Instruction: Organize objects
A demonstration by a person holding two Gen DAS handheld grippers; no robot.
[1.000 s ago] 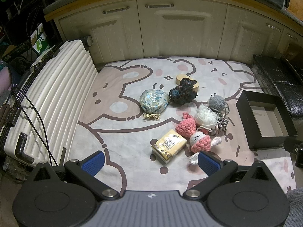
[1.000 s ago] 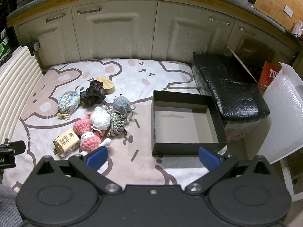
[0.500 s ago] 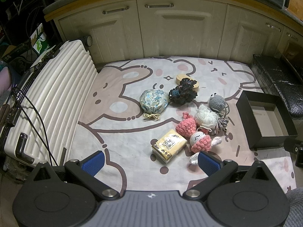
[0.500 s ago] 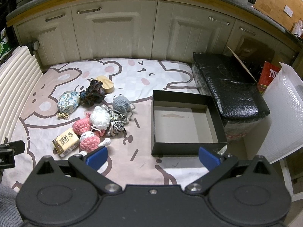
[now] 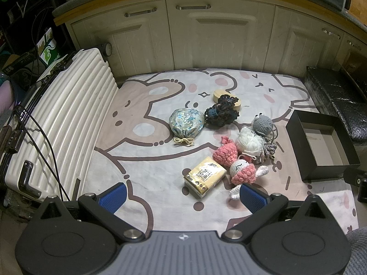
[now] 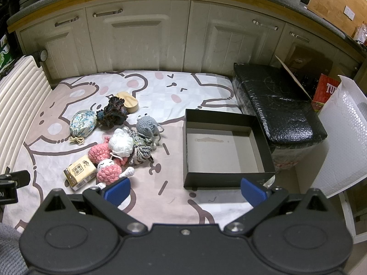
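Observation:
Small objects lie clustered on a cartoon-print mat (image 5: 160, 87): a floral pouch (image 5: 186, 123), a dark crochet piece (image 5: 221, 112) on a wooden oval (image 5: 216, 95), a grey crochet toy (image 5: 261, 125), a white yarn ball (image 5: 249, 141), pink crochet toys (image 5: 243, 171) and a yellow tissue pack (image 5: 204, 176). An empty black box (image 6: 223, 147) stands right of them. My left gripper (image 5: 182, 196) is open and empty, near the tissue pack. My right gripper (image 6: 184, 190) is open and empty, before the box.
A white ribbed suitcase (image 5: 57, 123) lies along the mat's left edge. A black wrapped block (image 6: 275, 100) sits right of the box, with a white bubble mailer (image 6: 341, 146) beyond it. Cream cabinets (image 5: 206, 39) close the back.

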